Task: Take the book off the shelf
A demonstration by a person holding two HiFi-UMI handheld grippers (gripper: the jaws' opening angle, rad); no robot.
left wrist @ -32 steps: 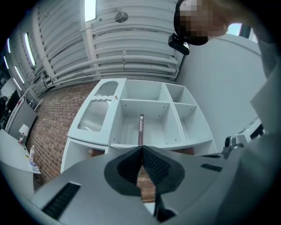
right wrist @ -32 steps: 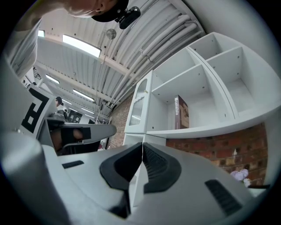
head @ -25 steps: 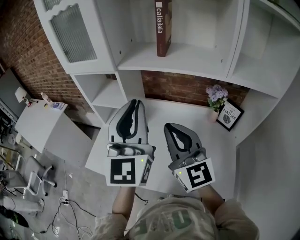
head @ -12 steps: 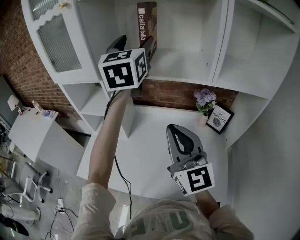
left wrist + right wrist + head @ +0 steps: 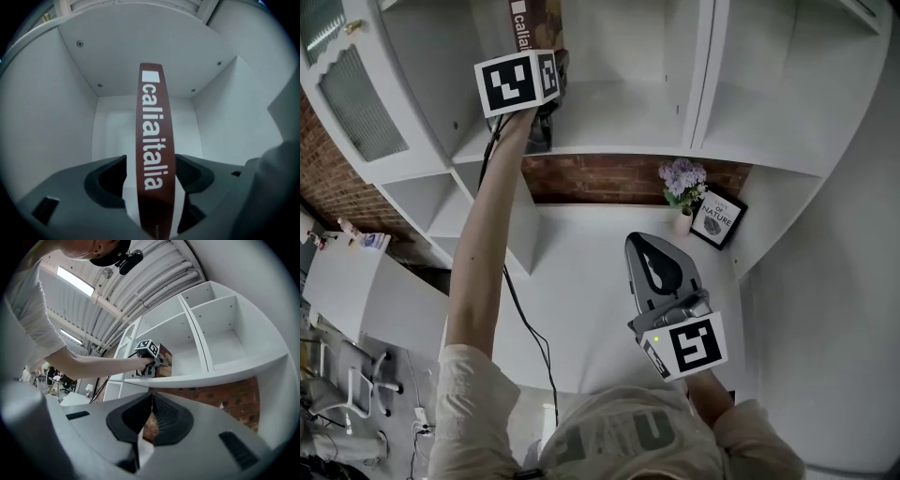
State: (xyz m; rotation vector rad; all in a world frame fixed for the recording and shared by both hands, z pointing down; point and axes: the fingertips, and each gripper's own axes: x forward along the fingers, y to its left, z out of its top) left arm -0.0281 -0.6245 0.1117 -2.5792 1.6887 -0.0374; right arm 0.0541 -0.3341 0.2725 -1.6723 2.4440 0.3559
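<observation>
A dark red book (image 5: 525, 23) with white lettering on its spine stands upright in the upper shelf compartment (image 5: 609, 122). My left gripper (image 5: 551, 70) is raised to it at arm's length. In the left gripper view the spine (image 5: 154, 140) stands between the open jaws of the left gripper (image 5: 150, 161); a white gap shows at the left jaw, and the right jaw lies close against the book. My right gripper (image 5: 645, 246) hangs low over the white desk, shut and empty. The right gripper view shows the right gripper (image 5: 151, 397) with its tips together, and the book (image 5: 165, 363) far off on the shelf.
A pot of purple flowers (image 5: 680, 183) and a framed picture (image 5: 717, 217) stand at the desk's back right. A glazed cabinet door (image 5: 347, 84) is at upper left. A black cable (image 5: 525, 319) hangs from the left gripper. Shelf dividers flank the book's compartment.
The left gripper has gone up from above the desk to the shelf and opened its jaws around the book's spine. The right gripper has stayed low over the desk.
</observation>
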